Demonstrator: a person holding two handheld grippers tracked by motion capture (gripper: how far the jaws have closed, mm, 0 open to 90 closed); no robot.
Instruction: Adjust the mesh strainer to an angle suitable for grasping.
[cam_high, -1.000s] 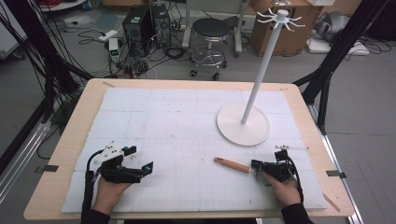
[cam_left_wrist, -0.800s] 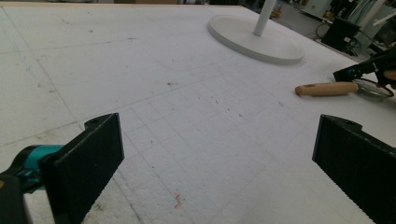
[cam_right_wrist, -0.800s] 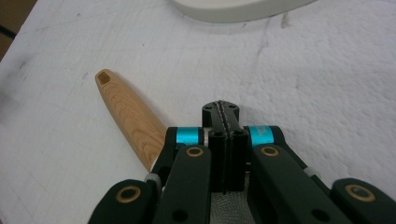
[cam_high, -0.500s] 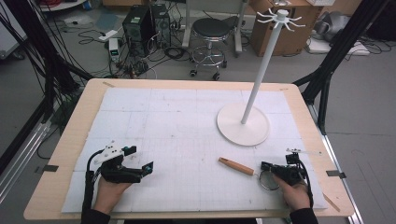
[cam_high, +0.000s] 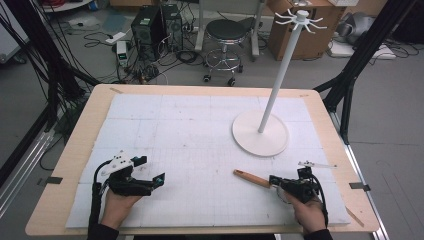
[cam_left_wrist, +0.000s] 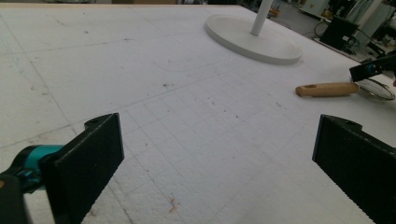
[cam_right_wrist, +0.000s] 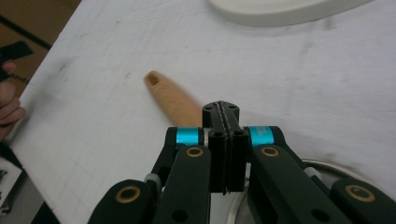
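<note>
A: Where's the strainer with the tan wooden handle (cam_high: 251, 178)?

B: Low on the worktop (cam_high: 75, 150), right side, handle pointing left toward the middle. Its round metal rim (cam_left_wrist: 375, 88) lies flat, under the right gripper (cam_high: 274, 180).

A: What changed?

B: Over the last second the handle has slid a little to the right and the right hand (cam_high: 308, 212) has drawn back toward the worktop's near right corner. I'd judge the strainer is being dragged, not lifted.

A: Is that gripper grasping it?

B: Its jaws are clenched tight together in the right gripper view; whether wire is pinched between them, I can't tell.

A: The other hand?

B: The left gripper (cam_high: 150, 170) rests low left, released and wide, aimed at the white round-based stand (cam_high: 260, 134).
</note>
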